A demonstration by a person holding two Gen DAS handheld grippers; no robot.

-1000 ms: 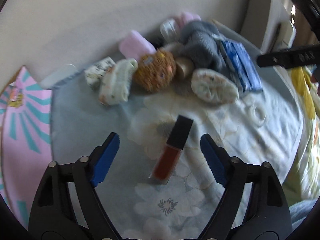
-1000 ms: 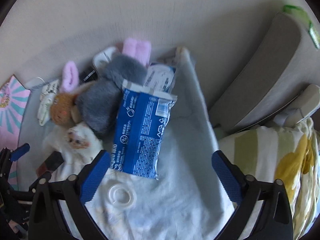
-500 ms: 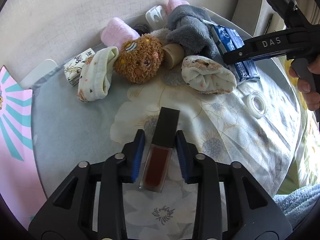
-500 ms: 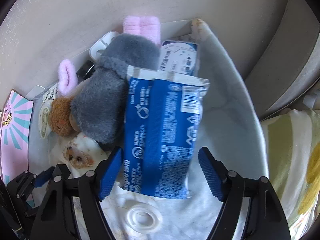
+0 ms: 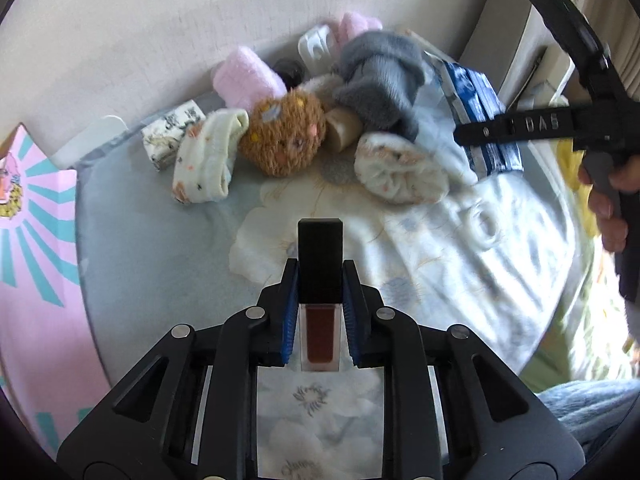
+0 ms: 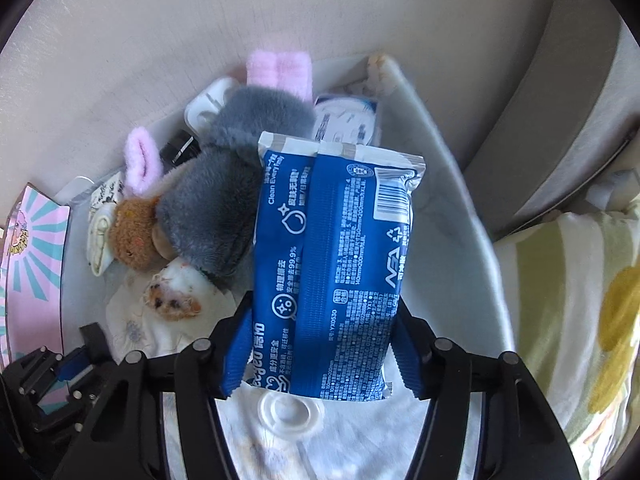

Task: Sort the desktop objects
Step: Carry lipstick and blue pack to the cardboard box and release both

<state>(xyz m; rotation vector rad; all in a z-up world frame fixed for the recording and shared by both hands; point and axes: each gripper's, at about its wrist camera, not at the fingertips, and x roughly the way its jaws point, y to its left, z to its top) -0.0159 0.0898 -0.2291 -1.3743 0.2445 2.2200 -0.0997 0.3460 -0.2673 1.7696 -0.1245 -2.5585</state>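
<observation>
The left gripper point(image 5: 320, 304) is clamped on a dark red lip gloss tube point(image 5: 320, 280), cap pointing forward. The right gripper point(image 6: 320, 344) pinches a blue wipes pack point(image 6: 332, 264) between its pads. Beneath both lies a floral cloth point(image 5: 460, 280); ahead, plush toys point(image 5: 282, 140) crowd against a beige wall point(image 5: 200, 20).

Wipes pack point(image 6: 328, 264) hides white ring point(image 6: 289, 410) top; cloth blurred
</observation>
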